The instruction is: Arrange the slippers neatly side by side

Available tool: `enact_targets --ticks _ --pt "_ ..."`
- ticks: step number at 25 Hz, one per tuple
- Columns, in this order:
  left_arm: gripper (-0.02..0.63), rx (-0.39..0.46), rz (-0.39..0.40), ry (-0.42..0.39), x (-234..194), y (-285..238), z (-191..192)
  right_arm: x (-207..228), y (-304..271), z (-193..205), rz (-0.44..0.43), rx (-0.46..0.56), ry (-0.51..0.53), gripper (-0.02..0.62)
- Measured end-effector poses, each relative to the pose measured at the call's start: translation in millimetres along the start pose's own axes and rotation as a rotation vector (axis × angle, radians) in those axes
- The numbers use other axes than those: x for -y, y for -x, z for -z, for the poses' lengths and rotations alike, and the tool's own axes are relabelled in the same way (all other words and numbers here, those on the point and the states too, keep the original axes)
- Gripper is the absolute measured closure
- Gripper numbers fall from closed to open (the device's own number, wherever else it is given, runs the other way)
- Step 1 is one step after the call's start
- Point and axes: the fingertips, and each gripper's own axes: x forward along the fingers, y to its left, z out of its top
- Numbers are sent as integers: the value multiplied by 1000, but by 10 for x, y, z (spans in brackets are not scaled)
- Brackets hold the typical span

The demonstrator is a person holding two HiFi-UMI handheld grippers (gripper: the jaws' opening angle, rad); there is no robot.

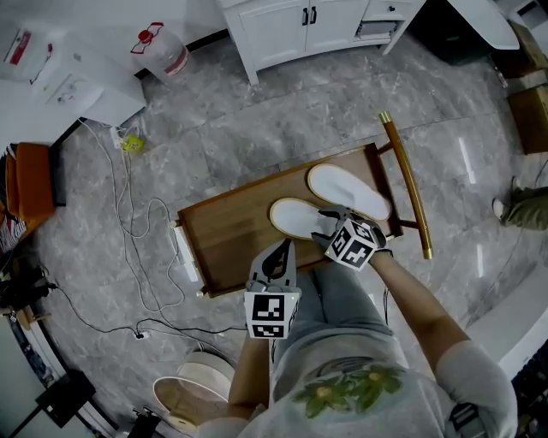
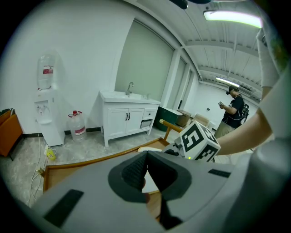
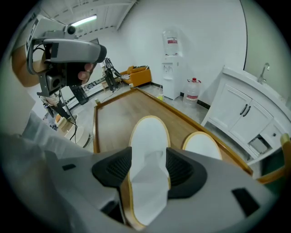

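Two white slippers lie on a wooden tray table point(image 1: 227, 235). In the head view the near slipper point(image 1: 294, 217) is angled beside the far slipper point(image 1: 347, 190). My right gripper point(image 1: 324, 224) comes in from the right and is shut on the near slipper point(image 3: 148, 136) across its crumpled upper band, one pad point(image 3: 119, 167) on each side. The far slipper point(image 3: 202, 144) lies just to its right. My left gripper point(image 1: 278, 254) hovers over the table's near edge, off both slippers. Its jaws point(image 2: 145, 159) are shut with nothing between them. The right gripper's marker cube point(image 2: 196, 141) shows ahead of it.
A white sink cabinet point(image 1: 300, 26) and a water bottle point(image 1: 167, 51) stand beyond the table. Cables point(image 1: 137, 248) trail over the marble floor at left, with a cable spool point(image 1: 201, 385) near my feet. The table's long handle point(image 1: 407, 184) sticks out at right. A person point(image 2: 234, 109) stands far off.
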Motion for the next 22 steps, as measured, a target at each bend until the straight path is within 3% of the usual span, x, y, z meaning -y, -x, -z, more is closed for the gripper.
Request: enact_targets --ticks 6,9,15,22 --pt "591 2 30 -16 -50 -73 -18 24 -156 61 -15 -38 -22 389" --pt "590 -5 39 -17 -75 -83 10 58 -172 66 -6 -30 -73 472" --pt "590 -22 52 -15 -124 -101 81 97 -189 76 20 -31 -132 553" --pt "591 -18 67 -20 -122 -134 32 154 -148 64 49 -10 -338 563"
